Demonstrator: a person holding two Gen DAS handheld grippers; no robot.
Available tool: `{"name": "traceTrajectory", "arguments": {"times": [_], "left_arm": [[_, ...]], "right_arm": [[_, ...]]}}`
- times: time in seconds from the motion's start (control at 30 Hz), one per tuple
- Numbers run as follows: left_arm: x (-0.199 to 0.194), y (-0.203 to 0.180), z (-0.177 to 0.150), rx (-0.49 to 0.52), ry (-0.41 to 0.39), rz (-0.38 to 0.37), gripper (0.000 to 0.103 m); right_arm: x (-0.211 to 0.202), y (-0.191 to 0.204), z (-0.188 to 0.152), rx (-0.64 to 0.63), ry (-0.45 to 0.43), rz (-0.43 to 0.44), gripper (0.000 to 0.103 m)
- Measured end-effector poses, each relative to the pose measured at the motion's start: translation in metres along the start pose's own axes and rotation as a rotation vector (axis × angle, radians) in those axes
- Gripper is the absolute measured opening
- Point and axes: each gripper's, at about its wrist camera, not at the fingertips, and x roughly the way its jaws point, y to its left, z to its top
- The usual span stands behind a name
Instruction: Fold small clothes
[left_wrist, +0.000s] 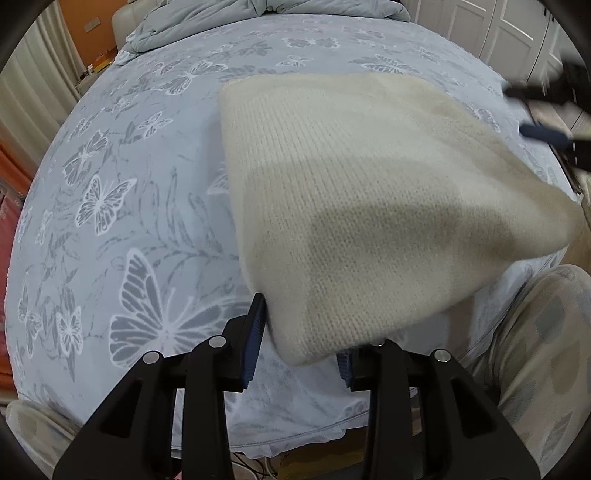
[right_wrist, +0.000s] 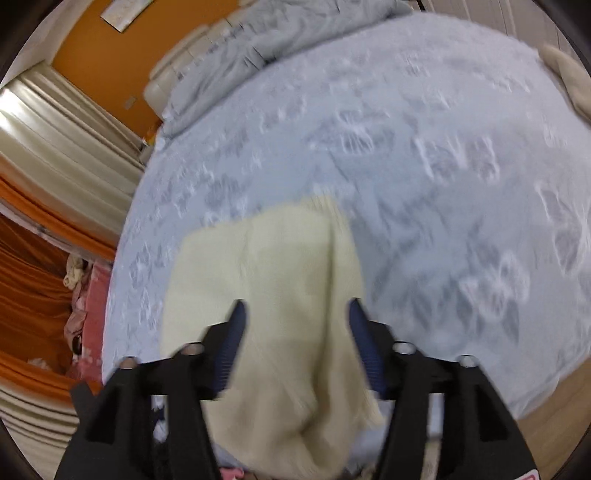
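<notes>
I hold both tools, left tool and right tool, apart around the cream knit near the bed front edge, probably ready to pinch its corners.

- The left wrist view looked forward and down along its fingers, close over the bed.
- The right wrist view faced likewise, blurred.
- Both shared the cream knit and the bedspread.
</notes>
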Motion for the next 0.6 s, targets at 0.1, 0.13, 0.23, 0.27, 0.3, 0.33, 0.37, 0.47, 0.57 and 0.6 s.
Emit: {"name": "traceTrajectory", "arguments": {"times": [0.1, 0.13, 0.23, 0.27, 0.3, 0.33, 0.37, 0.47, 0.57, 0.6], "left_arm": [[0.001, 0.0, 0.001, -0.001, 0.003, 0.0, 0.034], [0.001, 0.0, 0.001, -0.004, 0.005, -0.002, 0.034], [0.002, 0.002, 0.0, -0.007, 0.014, -0.004, 0.034], [0.002, 0.002, 0.0, -0.008, 0.016, -0.006, 0.034], [0.002, 0.003, 0.0, -0.011, 0.018, -0.005, 0.034], [0.002, 0.004, -0.001, -0.014, 0.019, -0.007, 0.035], [0.002, 0.005, 0.0, -0.015, 0.021, -0.011, 0.035], [0.003, 0.005, 0.0, -0.013, 0.019, -0.015, 0.036], [0.006, 0.004, -0.001, -0.017, 0.024, -0.011, 0.037], [0.007, 0.004, -0.001, -0.02, 0.028, -0.013, 0.038]], "right_arm": [[0.03, 0.004, 0.006, 0.006, 0.102, 0.031, 0.065], [0.045, 0.005, 0.003, 0.012, 0.15, 0.016, 0.065], [0.071, 0.009, -0.005, -0.018, 0.209, -0.037, 0.017], [0.069, 0.013, -0.006, -0.027, 0.2, -0.005, 0.014], [0.059, 0.019, -0.002, -0.03, 0.166, 0.027, 0.014], [0.043, 0.025, 0.003, -0.041, 0.107, 0.066, 0.013], [0.024, 0.031, 0.01, -0.053, 0.05, 0.105, 0.012], [-0.012, 0.033, 0.024, -0.07, -0.052, 0.138, 0.004], [0.028, 0.004, 0.018, -0.056, 0.061, 0.012, 0.004], [0.052, -0.009, 0.01, -0.044, 0.141, -0.05, 0.005]]}}
